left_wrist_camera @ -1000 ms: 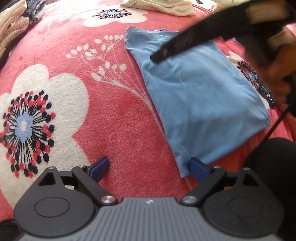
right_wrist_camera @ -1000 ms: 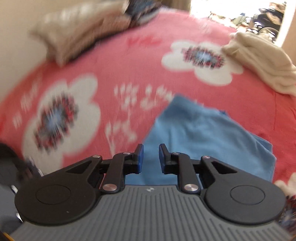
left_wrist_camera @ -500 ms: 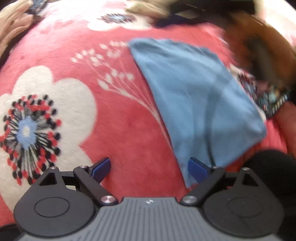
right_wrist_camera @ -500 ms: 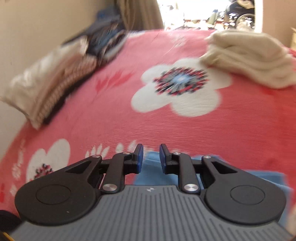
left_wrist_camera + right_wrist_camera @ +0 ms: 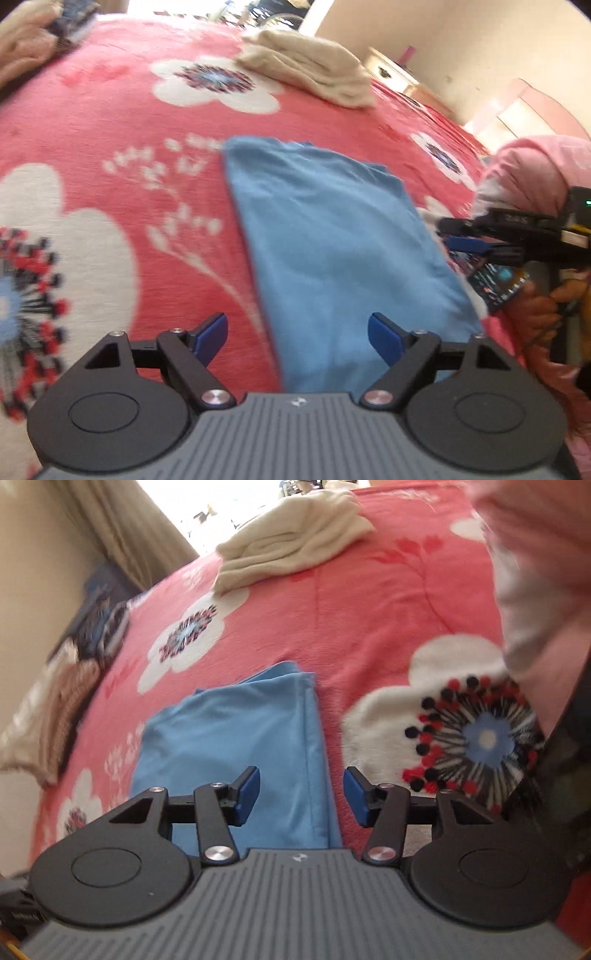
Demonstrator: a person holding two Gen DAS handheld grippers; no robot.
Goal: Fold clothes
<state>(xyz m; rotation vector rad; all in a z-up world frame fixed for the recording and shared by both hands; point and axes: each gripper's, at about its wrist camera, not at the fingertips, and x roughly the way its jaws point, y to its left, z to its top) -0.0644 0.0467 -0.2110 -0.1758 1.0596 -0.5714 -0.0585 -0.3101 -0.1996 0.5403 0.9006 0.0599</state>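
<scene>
Red fleece bedding (image 5: 110,110) printed with big white flowers covers the bed, with a heap of clothes (image 5: 55,709) at its left edge by the curtain and a cream pile (image 5: 310,70) at the far side. On it lies the blue garment (image 5: 332,240), flat, as a long layered rectangle. Compared with a second ago, the left tool (image 5: 297,334) stays spread over the garment's near end, while the right tool (image 5: 301,794), nearly closed then, now gapes empty over the right edge, which looks like lining up another fold.
</scene>
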